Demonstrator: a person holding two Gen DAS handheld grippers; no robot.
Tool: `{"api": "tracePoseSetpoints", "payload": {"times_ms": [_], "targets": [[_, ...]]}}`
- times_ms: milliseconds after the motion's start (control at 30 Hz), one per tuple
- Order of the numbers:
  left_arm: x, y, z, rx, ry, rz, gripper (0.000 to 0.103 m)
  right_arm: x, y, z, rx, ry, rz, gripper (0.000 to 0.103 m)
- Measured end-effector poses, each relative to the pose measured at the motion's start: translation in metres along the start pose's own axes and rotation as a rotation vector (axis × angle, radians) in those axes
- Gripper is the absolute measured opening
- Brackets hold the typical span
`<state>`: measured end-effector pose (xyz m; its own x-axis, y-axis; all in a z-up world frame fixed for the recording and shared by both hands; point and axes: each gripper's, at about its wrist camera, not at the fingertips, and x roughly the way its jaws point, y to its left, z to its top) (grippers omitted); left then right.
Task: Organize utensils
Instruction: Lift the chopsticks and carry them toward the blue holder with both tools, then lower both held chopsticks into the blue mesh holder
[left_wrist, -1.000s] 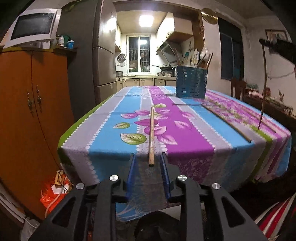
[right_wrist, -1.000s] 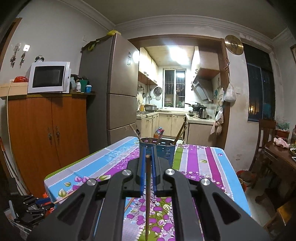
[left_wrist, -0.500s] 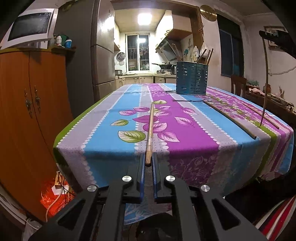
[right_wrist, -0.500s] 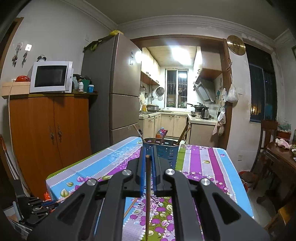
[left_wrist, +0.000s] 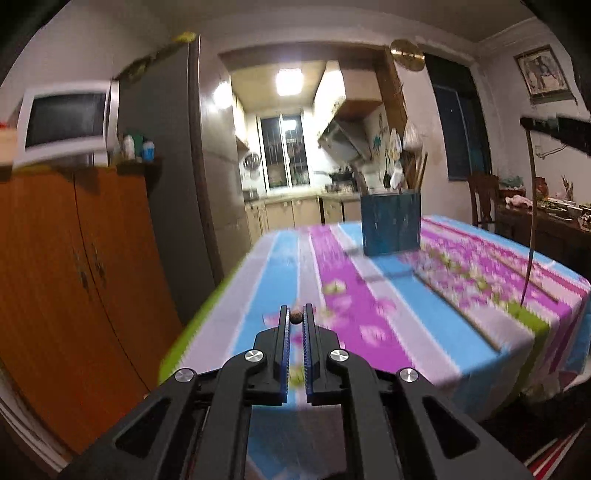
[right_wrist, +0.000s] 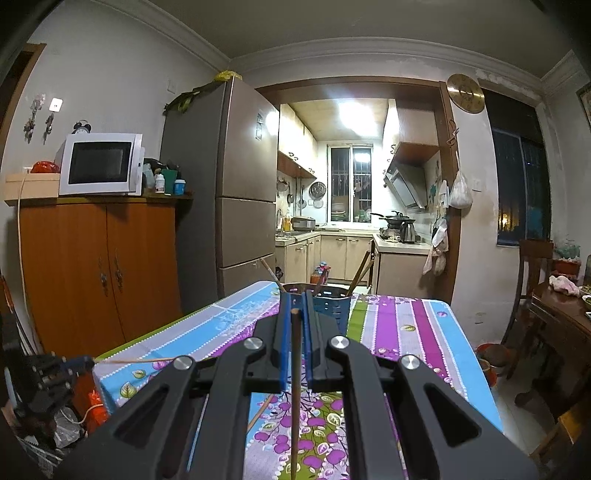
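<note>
Your left gripper (left_wrist: 296, 318) and right gripper (right_wrist: 295, 312) are each pinching a chopstick (right_wrist: 294, 387); next, carrying both forward to the blue holder (left_wrist: 390, 224) ahead.

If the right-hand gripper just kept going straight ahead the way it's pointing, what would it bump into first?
Probably the blue utensil basket standing on the table, right behind the right gripper and its chopstick. Depth is hard to judge through this lens, so it could pass just over the rim.
</note>
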<state>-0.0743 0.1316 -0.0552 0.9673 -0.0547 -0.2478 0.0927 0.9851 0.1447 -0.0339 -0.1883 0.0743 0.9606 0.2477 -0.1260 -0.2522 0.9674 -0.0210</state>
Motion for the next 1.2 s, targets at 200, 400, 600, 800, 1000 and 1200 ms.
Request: {"api": "tracePoseSetpoints", "payload": {"times_ms": [200,400,600,800,1000,1200], "targets": [[0.007,0.0,0.043,0.021,-0.077,-0.018,0.008,0.009,-0.006,0.004,0.0,-0.015,0.006,0.005],[0.026,-0.002,0.076,0.036,-0.123,-0.042,0.008,0.023,-0.014,0.016,-0.01,-0.024,0.004,0.005],[0.049,-0.001,0.11,0.03,-0.137,-0.093,0.008,0.039,-0.024,0.033,-0.016,-0.037,-0.001,0.005],[0.076,0.001,0.139,-0.003,-0.104,-0.165,0.008,0.062,-0.045,0.045,0.031,-0.009,0.009,0.005],[0.099,-0.001,0.171,-0.021,-0.081,-0.224,0.007,0.081,-0.055,0.051,0.062,0.024,0.013,0.005],[0.118,-0.003,0.199,-0.053,-0.053,-0.284,0.007,0.091,-0.057,0.063,0.067,0.033,0.014,0.005]]}}
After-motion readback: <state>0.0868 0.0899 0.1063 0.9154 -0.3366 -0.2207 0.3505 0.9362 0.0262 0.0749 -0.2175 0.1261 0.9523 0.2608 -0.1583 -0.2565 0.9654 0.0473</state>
